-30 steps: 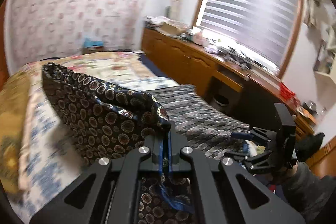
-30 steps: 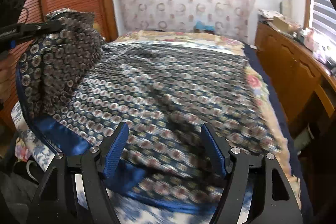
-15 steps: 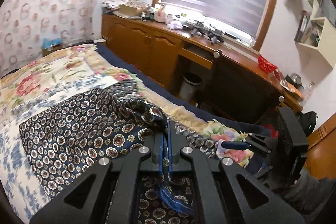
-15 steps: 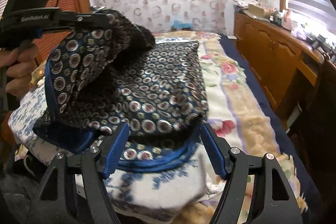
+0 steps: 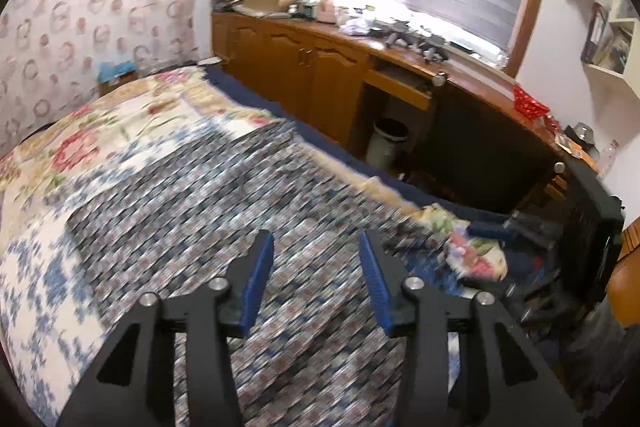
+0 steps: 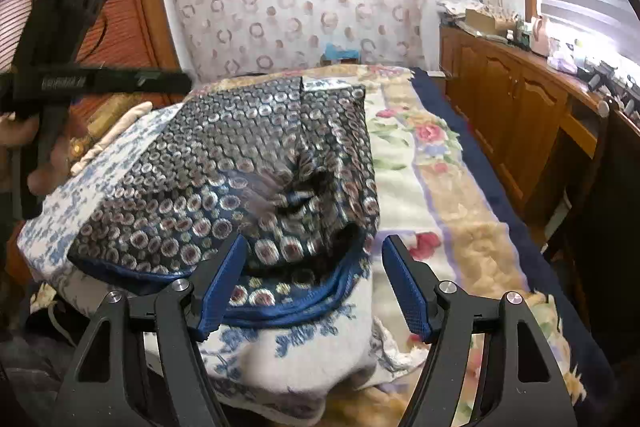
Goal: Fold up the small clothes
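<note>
Both tongs agape over patterned garment (image 6: 224,187) on floral bedspread (image 6: 420,187)

One marking is found. In the right wrist view, pale lettering runs along the black side bar of the left tongs (image 6: 176,81), on the part of the bar nearest the person's hand (image 6: 44,163). The print is smeared by motion and cannot be read letter for letter. No other text, label, brand, number or sign is legible in either view.
</note>
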Tool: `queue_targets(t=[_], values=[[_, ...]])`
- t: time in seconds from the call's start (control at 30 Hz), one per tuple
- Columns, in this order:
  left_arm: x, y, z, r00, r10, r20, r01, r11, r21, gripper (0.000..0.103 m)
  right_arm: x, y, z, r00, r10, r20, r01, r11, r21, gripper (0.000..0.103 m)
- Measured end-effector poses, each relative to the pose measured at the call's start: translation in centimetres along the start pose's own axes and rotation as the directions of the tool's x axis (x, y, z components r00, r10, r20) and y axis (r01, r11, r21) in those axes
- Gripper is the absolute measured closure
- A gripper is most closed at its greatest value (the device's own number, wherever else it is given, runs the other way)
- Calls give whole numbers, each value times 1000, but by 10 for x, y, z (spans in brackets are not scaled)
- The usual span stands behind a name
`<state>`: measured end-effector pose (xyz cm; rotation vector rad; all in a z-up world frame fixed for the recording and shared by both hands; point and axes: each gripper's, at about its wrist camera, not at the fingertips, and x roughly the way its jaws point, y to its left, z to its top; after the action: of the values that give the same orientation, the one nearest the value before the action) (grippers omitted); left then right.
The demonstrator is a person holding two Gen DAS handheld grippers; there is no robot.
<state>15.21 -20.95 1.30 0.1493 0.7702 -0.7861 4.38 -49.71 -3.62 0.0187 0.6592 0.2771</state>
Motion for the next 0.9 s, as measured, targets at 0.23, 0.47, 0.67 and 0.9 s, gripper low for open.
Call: queue_targets(t=[0.23,0.47,0.67,0.9], values=[[-5,69,-65,988,135,-79,-142,985,-93,54,14,12,23,999,45,12,-44,999,-30,33],[-1,117,-106,971,204,-123,-224,959,-176,51,60,14,49,998,38,-51,-41,997,-72,48],[-1,117,-117,970,222,-97,-234,961,-150,48,97,11,57,992,15,-127,-27,996,-88,57],[0,116,-116,964,248,-101,-259,959,-118,43,111,11,57,986,8,-169,-24,996,-91,60]])
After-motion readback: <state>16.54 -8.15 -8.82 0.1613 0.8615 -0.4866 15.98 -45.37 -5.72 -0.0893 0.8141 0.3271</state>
